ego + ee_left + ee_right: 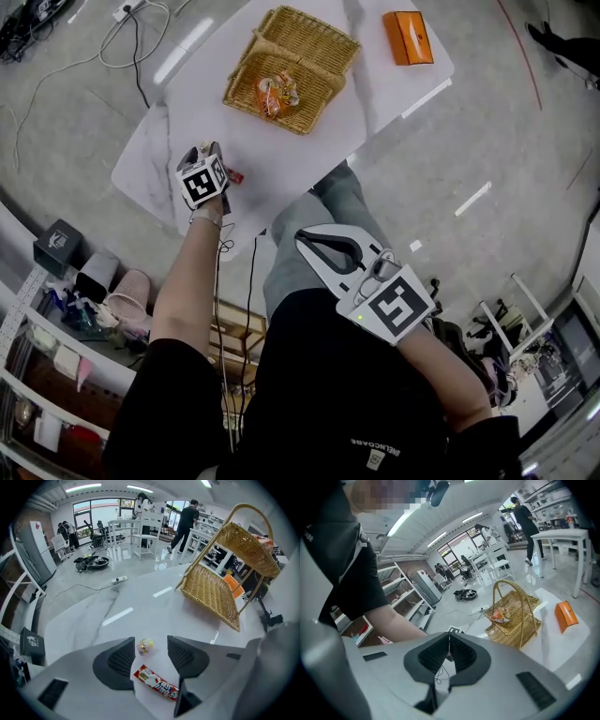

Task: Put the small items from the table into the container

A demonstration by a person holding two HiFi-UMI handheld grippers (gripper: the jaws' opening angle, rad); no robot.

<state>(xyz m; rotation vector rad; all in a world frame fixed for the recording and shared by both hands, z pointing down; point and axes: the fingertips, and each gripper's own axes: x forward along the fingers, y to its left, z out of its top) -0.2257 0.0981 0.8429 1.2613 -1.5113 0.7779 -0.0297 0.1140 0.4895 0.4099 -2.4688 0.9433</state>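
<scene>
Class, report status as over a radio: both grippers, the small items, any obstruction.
Left gripper open over candy, not gripping. Right gripper shut, empty, off the table. Red packet beside candy. Nothing blocks the basket.

head view: steeply down on table (178, 141) | gripper views: along jaws | shared: basket (300, 42)
</scene>
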